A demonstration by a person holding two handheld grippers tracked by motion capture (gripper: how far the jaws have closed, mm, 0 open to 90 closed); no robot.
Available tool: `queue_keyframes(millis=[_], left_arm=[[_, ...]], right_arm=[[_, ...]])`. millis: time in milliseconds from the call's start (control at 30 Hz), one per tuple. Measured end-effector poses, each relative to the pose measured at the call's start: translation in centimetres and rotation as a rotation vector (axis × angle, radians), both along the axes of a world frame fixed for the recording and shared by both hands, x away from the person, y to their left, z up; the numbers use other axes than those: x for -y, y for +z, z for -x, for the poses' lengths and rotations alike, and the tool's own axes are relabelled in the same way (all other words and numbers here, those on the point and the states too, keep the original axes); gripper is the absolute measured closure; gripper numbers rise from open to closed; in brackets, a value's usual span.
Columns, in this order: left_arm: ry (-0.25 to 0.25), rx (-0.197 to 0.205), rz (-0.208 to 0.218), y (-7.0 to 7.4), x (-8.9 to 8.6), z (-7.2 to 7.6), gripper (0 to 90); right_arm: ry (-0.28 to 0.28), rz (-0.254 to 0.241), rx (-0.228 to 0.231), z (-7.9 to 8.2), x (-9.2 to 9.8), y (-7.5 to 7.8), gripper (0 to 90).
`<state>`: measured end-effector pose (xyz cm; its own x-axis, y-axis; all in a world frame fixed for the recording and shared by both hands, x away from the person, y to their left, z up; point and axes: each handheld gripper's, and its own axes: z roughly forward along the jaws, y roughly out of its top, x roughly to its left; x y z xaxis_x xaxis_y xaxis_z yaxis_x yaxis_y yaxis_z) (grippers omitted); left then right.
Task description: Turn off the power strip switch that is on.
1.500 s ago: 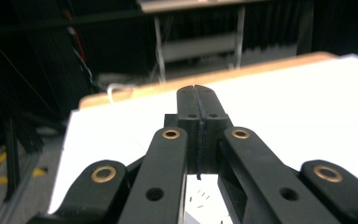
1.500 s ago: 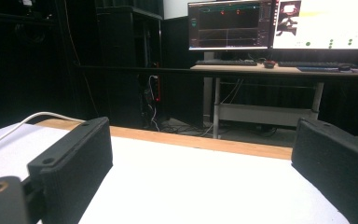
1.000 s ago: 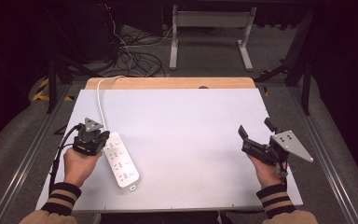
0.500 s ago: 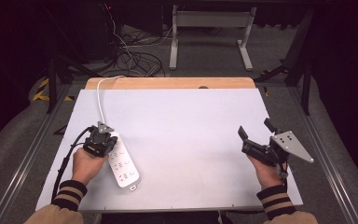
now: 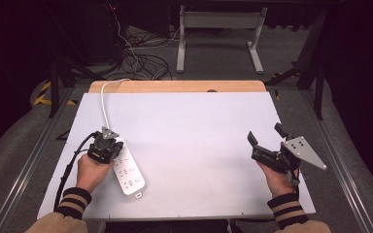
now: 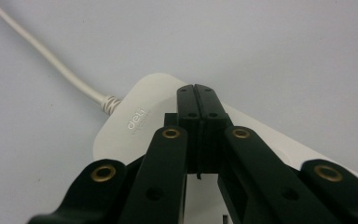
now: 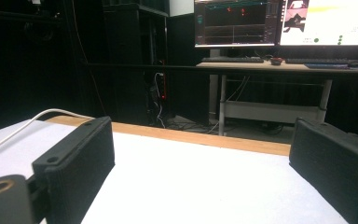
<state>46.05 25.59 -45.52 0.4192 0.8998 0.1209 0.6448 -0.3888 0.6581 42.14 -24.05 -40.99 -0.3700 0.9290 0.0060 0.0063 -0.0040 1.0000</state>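
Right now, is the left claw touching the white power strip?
Cannot tell. In the left gripper view the shut left claw lies over the power strip, but no contact or gap shows. The high view hides the tips under the gripper.

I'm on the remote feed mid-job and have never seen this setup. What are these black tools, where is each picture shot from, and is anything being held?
There is no robot arm here: a person holds a two-jaw hand gripper in each hand. The high view looks down on a white table from above the person. The other two pictures come from cameras riding on each gripper, looking along its black jaws.

On the table lies a white power strip with its cord running toward the far edge. The left gripper has its jaws closed together above the cord end of the strip, gripping nothing. The right gripper is open and empty, over bare table at the right; its view also looks past the table toward monitors.
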Motion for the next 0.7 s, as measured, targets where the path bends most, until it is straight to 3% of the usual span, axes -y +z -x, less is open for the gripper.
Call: queue_keyframes(millis=[133,233,433,700], left_arm=[[-0.002,0.013,-0.019,-0.13,0.26,0.12,90.0],[0.002,0.011,-0.009,-0.16,0.21,0.15,90.0],[-0.001,0.044,-0.034,-0.42,0.49,0.31,90.0],[0.006,0.042,-0.050,-0.32,0.50,0.26,90.0]], right_arm=[[-0.001,0.001,-0.007,-0.03,-0.07,0.01,7.1],[0.003,0.004,-0.004,-0.06,-0.12,0.00,7.1],[0.004,0.005,-0.006,-0.14,-0.12,0.00,7.1],[0.005,-0.001,-0.004,-0.05,-0.16,0.10,7.1]])
